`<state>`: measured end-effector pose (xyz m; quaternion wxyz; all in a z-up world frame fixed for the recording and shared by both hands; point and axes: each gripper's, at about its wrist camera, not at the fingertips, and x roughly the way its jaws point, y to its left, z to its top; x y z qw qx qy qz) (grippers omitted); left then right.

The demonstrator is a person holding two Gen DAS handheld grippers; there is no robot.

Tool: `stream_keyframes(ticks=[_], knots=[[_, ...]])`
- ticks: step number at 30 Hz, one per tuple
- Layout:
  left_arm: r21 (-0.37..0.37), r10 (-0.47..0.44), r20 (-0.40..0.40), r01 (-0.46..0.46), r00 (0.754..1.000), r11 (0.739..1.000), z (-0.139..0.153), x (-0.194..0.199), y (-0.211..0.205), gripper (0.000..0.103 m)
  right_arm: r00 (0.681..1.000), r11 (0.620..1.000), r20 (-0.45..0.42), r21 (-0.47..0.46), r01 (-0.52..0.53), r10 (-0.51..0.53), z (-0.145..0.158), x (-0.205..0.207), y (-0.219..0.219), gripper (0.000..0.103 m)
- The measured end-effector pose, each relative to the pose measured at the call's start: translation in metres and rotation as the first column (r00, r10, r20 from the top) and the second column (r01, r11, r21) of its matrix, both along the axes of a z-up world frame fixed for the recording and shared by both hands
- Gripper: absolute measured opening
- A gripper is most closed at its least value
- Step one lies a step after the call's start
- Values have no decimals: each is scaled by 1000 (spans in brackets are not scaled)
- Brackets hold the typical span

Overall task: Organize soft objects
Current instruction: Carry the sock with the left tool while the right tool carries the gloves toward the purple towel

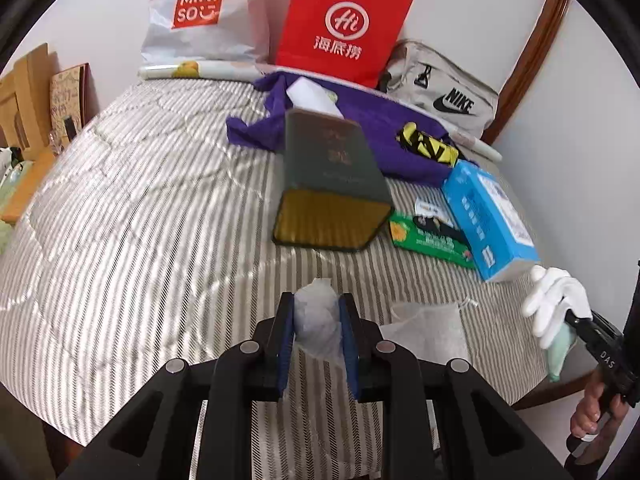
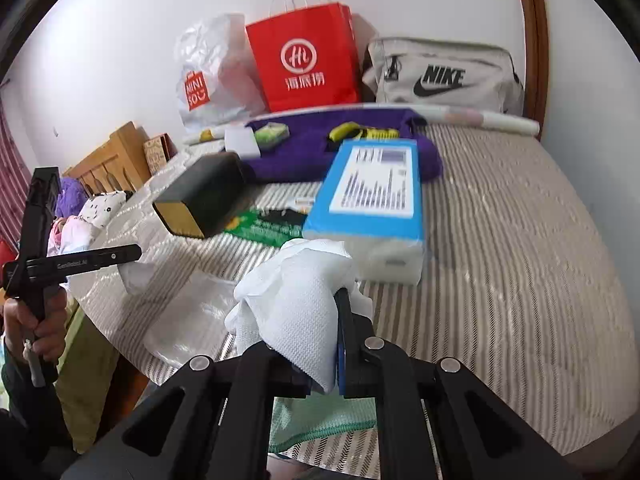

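1. The striped mattress (image 1: 140, 220) takes up most of both views and bears everything else; its quilted top is soft, so anything set down will sink a little, not slide.
2. Along the far wall stand a red paper bag (image 1: 344, 24), a white plastic shopping bag (image 1: 200, 12) and a grey Nike pouch (image 1: 444, 88). In front of them lies a purple cloth (image 1: 376, 120), limp and rumpled, best gathered by a bunched fold, not a flat edge.
3. Mid-bed, a dark green box (image 1: 332, 184) lies on its side, beside a blue tissue pack (image 1: 490, 216) that partly overlaps a green packet (image 1: 432, 238). The tissue pack looks light and squashy; gripping it across its narrow width seems safest.
4. A thin clear plastic bag (image 2: 188, 312) lies flat near the mattress's near edge; I judge it slippery and nearly weightless.
5. The right gripper (image 2: 320, 344) is clamped on a white textured cloth (image 2: 296, 308), which bulges up over the fingers; a pale green cloth (image 2: 316, 424) hangs beneath it. Both are floppy and will drape, so a pinch well into the bulk holds better.
6. The left gripper (image 1: 318, 332) is closed around a crumpled translucent wad (image 1: 318, 312), held above the near edge of the mattress. It looks feather-light and compressible; too gentle a squeeze may let it slip out.
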<state>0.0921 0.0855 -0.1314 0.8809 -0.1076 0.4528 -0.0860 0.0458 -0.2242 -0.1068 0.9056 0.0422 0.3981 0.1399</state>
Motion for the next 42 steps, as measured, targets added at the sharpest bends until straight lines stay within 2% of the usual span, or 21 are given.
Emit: stream_keyframes(ticks=[3, 7, 23, 42], knots=[[-25, -1, 15, 1, 1000, 1000, 12, 3, 3, 21, 1000, 1000, 25, 2, -4, 4, 16, 1, -5, 9], [5, 11, 37, -11, 999, 1000, 26, 12, 3, 21, 999, 1000, 53, 6, -5, 4, 33, 13, -9, 9], [13, 52, 85, -54, 995, 998, 68, 63, 9, 21, 997, 999, 71, -4, -40, 41, 64, 81, -2, 9], [19, 64, 61, -65, 996, 998, 76, 135, 4, 21, 996, 998, 50, -11, -70, 70, 68, 171, 10, 9]])
